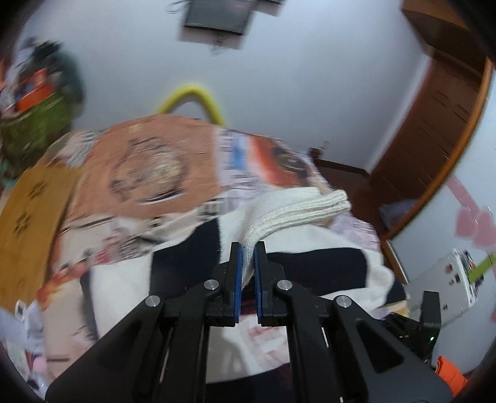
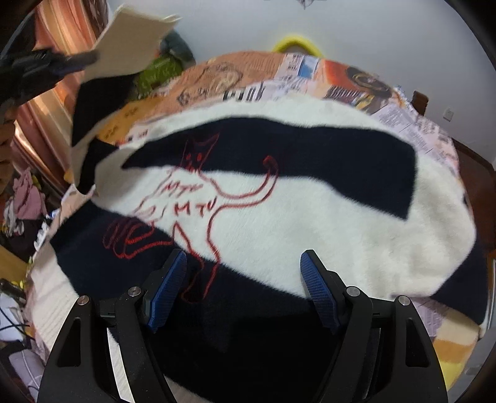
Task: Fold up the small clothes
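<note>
Your left tongs [image 1: 247, 248] are clamped on the ribbed white cuff [image 1: 297, 210] of the sweater [image 2: 310, 217], sleeve lifted off the bed [image 1: 139, 173]; the right wrist view shows that sleeve hanging up at upper left. The sweater, white with wide dark bands and a red line-drawn cat [image 2: 198, 198], lies spread across the patterned bedspread. Your right tongs [image 2: 243, 260] stand open just above its dark lower band, nothing between the blue pads [image 2: 316, 291]. Left view is motion-blurred.

Pale wall [image 1: 310, 77] behind a patterned bedspread [image 1: 148, 161]; brown wooden wardrobe [image 1: 434, 124] at right (striped curtain [image 2: 55, 24] opposite).
</note>
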{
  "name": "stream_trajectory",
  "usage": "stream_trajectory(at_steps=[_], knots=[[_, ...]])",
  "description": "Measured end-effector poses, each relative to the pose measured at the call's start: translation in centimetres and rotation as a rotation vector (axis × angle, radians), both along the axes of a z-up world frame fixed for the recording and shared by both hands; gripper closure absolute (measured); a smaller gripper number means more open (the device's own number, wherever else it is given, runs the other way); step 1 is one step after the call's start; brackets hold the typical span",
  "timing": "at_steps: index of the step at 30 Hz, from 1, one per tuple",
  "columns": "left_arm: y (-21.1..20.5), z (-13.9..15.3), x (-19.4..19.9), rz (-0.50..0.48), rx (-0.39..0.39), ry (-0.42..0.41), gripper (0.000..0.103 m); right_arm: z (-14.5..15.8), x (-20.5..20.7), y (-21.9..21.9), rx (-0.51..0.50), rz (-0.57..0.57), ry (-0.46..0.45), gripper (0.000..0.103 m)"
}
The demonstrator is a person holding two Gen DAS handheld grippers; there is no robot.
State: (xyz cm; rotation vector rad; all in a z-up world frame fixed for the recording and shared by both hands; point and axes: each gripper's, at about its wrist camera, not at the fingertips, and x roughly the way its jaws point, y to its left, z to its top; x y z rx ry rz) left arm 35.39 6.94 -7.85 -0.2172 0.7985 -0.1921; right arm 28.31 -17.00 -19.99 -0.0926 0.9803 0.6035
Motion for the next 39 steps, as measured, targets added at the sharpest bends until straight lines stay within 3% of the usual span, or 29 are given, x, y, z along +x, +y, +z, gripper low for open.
stream_trajectory(at_steps=[3, 7, 13, 16, 17, 19, 22, 28, 32, 34, 37, 39], knots=[[-4.9, -0.8, 1.7, -0.075, 0.025, 0.003, 0.097, 1.0, 0.2, -1.4, 0.026, -0.033, -0.019, 0.03], [-9.8, -4.5, 3.4, -0.16, 0.011, 0.087, 0.097, 1.7, 0.4, -3.2, 0.046, -0.077, -0.038, 0.03], [-12.5, -10.3, 3.3, -0.213, 0.049, 0.253, 0.096, 1.3, 0.9, -4.9, 0.051, -0.12, -0.024, 0.03], [-12.3, -11.0, 2.8, -0.21, 0.086, 0.279, 0.09, 0.8, 1.5, -5.2, 0.073, -0.137, 0.003, 0.03], [-11.9, -11.2, 2.6, -0.21, 0.093, 0.277, 0.086, 0.7, 1.7, -5.2, 0.083, -0.14, 0.011, 0.03], [-10.7, -10.6, 2.0, -0.198, 0.099, 0.258, 0.064, 0.4, 2.1, -4.9, 0.102, -0.143, 0.027, 0.03], [-8.1, -9.2, 1.0, -0.145, 0.122, 0.197, 0.042, -0.3, 3.0, -4.5, 0.112, -0.155, 0.041, 0.03], [-0.2, -8.2, -0.6, 0.022, 0.24, 0.162, 0.036, -1.0, 5.1, -3.7, 0.072, -0.188, 0.019, 0.03], [6.0, -8.6, -1.8, 0.149, 0.232, 0.201, 0.036, -1.8, 6.7, -3.2, 0.026, -0.192, 0.017, 0.03], [9.4, -8.8, -2.9, 0.226, 0.199, 0.207, 0.031, -1.8, 6.9, -2.9, 0.019, -0.189, -0.004, 0.03], [12.7, -9.8, -3.9, 0.316, 0.167, 0.231, 0.031, -1.4, 6.8, -2.0, -0.013, -0.167, -0.058, 0.045], [14.2, -10.6, -4.2, 0.36, 0.153, 0.254, 0.031, -1.2, 7.1, -1.5, -0.015, -0.153, -0.072, 0.063]])
